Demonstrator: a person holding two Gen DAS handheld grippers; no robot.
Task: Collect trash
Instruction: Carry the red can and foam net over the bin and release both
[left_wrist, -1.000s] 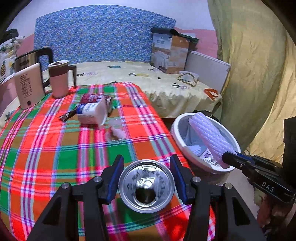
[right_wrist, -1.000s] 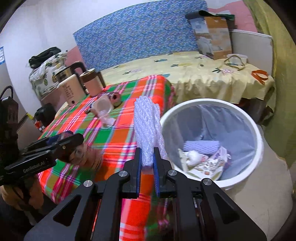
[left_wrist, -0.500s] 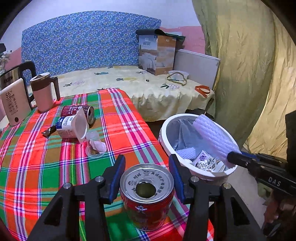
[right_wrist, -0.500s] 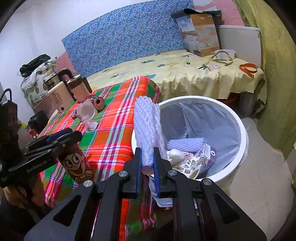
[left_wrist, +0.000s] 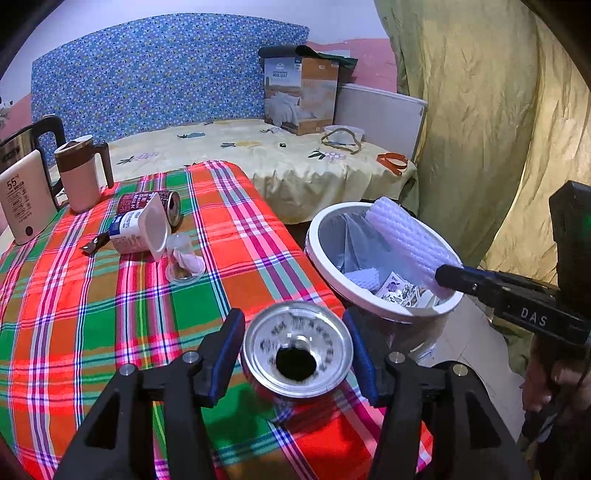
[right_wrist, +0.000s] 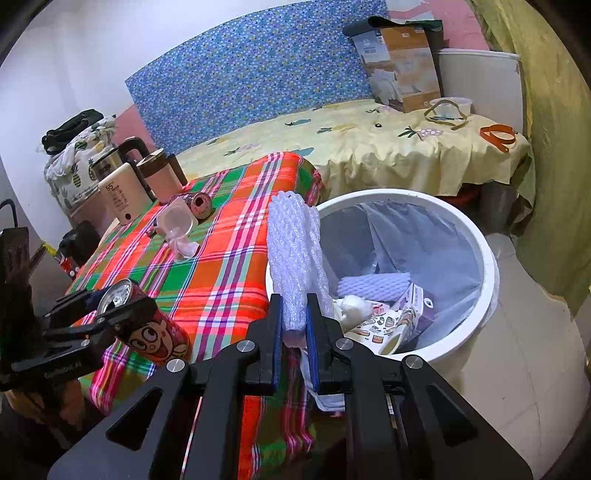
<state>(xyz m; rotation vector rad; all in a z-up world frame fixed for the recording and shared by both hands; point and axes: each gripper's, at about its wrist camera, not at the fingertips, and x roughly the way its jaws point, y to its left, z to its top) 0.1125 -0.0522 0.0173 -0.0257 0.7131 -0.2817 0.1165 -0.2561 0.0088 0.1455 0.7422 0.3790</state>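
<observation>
The bed (left_wrist: 280, 155) with its yellow sheet fills the back of the room, and in front of it stands the bench (left_wrist: 122, 314) under a checked cloth. Just beside the bench corner, on the floor, is the white bin (right_wrist: 487, 266) – it already holds a foam sleeve, a paper cup and some cartons.

On the far part of the bench stand a kettle (left_wrist: 22, 199) and a mug (left_wrist: 79, 173). Near them lie a dark can (left_wrist: 162, 203), a yogurt cup (left_wrist: 142, 230) and a small clear lid (left_wrist: 184, 258).

The right gripper (right_wrist: 294, 328) has its fingers pressed on a white foam net (right_wrist: 291, 251), which stands up over the near rim of the bin.

The left gripper (left_wrist: 295, 354) has its fingers spread around a red can (right_wrist: 147, 325) at the near bench edge – they have just been opening wider, and small gaps show on both sides of the can top.
</observation>
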